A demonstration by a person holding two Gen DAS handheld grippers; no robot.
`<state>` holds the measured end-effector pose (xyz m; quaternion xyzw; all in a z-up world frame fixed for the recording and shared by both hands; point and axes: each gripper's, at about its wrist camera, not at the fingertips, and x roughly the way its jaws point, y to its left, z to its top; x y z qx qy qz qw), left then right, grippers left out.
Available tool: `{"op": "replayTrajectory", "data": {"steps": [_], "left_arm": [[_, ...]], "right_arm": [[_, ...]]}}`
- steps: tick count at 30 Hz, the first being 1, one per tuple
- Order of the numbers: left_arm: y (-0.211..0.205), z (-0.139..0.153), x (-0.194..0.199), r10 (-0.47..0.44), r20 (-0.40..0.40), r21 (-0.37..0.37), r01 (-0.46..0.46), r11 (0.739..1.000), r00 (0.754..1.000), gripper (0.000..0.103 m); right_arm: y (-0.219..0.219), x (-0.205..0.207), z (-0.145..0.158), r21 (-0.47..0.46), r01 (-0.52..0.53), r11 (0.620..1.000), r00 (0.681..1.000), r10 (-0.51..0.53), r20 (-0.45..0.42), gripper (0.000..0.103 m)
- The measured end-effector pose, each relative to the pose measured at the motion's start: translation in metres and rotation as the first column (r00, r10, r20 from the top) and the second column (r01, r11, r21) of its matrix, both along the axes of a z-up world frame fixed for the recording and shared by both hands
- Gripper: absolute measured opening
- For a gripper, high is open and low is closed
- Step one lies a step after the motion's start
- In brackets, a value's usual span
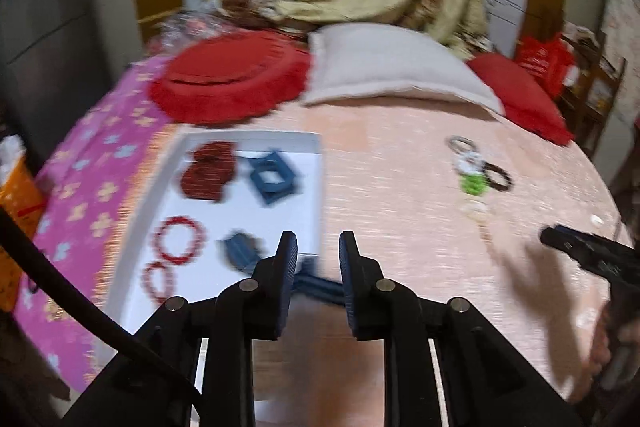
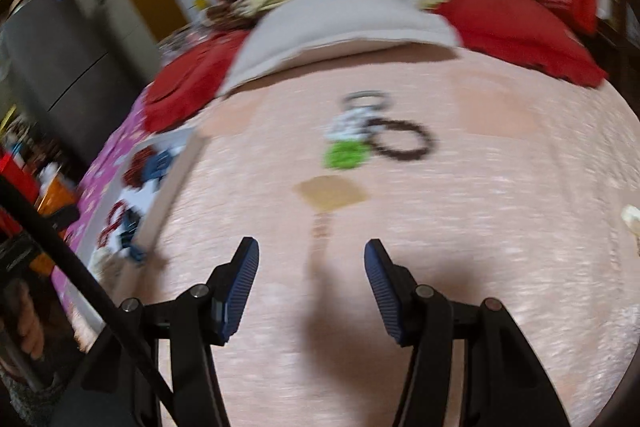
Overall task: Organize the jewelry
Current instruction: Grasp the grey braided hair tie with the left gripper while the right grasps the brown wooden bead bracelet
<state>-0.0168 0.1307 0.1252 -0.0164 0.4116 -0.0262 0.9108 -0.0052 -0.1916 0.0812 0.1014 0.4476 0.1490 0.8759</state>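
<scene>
A white tray (image 1: 308, 195) lies on the pink bedspread and holds dark red pieces (image 1: 208, 171), a blue square frame (image 1: 274, 179), two red bead bracelets (image 1: 180, 239) and a blue piece (image 1: 240, 251). My left gripper (image 1: 318, 259) hangs open over the tray's near right corner. Another blue piece (image 1: 320, 287) lies there, seen between the fingers but blurred. Loose jewelry sits farther right: a green bead bracelet (image 2: 344, 155), a dark bead bracelet (image 2: 404, 139) and a silvery ring (image 2: 366, 99). My right gripper (image 2: 312, 267) is open and empty above bare bedspread, short of them.
A red round cushion (image 1: 228, 75), a white pillow (image 1: 392, 67) and a red pillow (image 1: 520, 91) line the far side of the bed. A tan flat piece (image 2: 330, 193) with a thin strand below it lies ahead of the right gripper. Pink floral sheet (image 1: 100, 179) lies left of the tray.
</scene>
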Motion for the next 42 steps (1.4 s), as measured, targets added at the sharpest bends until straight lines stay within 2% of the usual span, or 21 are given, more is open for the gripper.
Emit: {"op": "replayTrajectory", "data": {"steps": [6,9,14,20,22,24,29,32,34,35,37,40,42], "left_arm": [[-0.064,-0.012,0.042,-0.076,-0.073,-0.055,0.072,0.996,0.994,0.025],[-0.085,-0.022,0.071,-0.095,-0.100,-0.107,0.085,0.991,0.990,0.025],[-0.111,-0.044,0.136,-0.128,-0.156,-0.241,0.088,0.966,0.979,0.025],[-0.147,-0.063,0.209,-0.145,-0.197,-0.230,0.098,0.968,0.970,0.025],[-0.156,-0.074,0.231,-0.166,-0.231,-0.267,0.102,0.958,0.959,0.025],[-0.164,-0.083,0.246,-0.177,-0.252,-0.286,0.102,0.953,0.951,0.025],[-0.188,-0.103,0.271,-0.221,-0.296,-0.271,0.140,0.952,0.929,0.025],[-0.201,-0.105,0.272,-0.255,-0.284,-0.261,0.182,0.948,0.924,0.025],[-0.213,-0.104,0.270,-0.270,-0.283,-0.201,0.219,0.955,0.920,0.025],[-0.216,-0.104,0.269,-0.271,-0.285,-0.183,0.226,0.957,0.919,0.012],[-0.219,-0.103,0.264,-0.272,-0.301,-0.189,0.222,0.956,0.914,0.011],[-0.218,-0.089,0.250,-0.267,-0.266,-0.174,0.226,0.958,0.926,0.011],[-0.212,-0.074,0.238,-0.271,-0.242,-0.183,0.230,0.956,0.932,0.011]], "right_arm": [[-0.054,0.045,-0.016,-0.008,0.099,0.995,0.995,-0.099,0.003,0.058],[-0.058,0.072,-0.027,-0.028,0.095,0.995,0.996,-0.095,0.005,0.058],[-0.051,0.116,-0.051,-0.062,0.072,0.995,0.997,-0.073,-0.011,0.058],[-0.045,0.133,-0.065,-0.081,0.074,0.994,0.997,-0.073,0.024,0.058],[-0.041,0.135,-0.066,-0.111,0.064,0.992,0.997,-0.060,0.038,0.058],[-0.037,0.135,-0.066,-0.135,0.056,0.989,0.998,-0.050,0.045,0.058],[-0.037,0.134,-0.065,-0.131,0.039,0.991,0.998,-0.033,0.047,0.054],[-0.036,0.134,-0.065,-0.129,0.030,0.991,0.999,-0.024,0.048,0.042],[-0.037,0.134,-0.065,-0.132,0.030,0.991,0.999,-0.024,0.048,0.024],[-0.037,0.134,-0.066,-0.130,0.026,0.991,0.999,-0.020,0.047,0.019],[-0.040,0.134,-0.067,-0.107,0.028,0.994,0.999,-0.023,0.042,0.009],[-0.048,0.132,-0.066,-0.026,0.018,0.999,0.999,-0.017,0.044,0.009],[-0.051,0.126,-0.061,0.003,0.016,1.000,0.997,-0.017,0.081,0.009]]}}
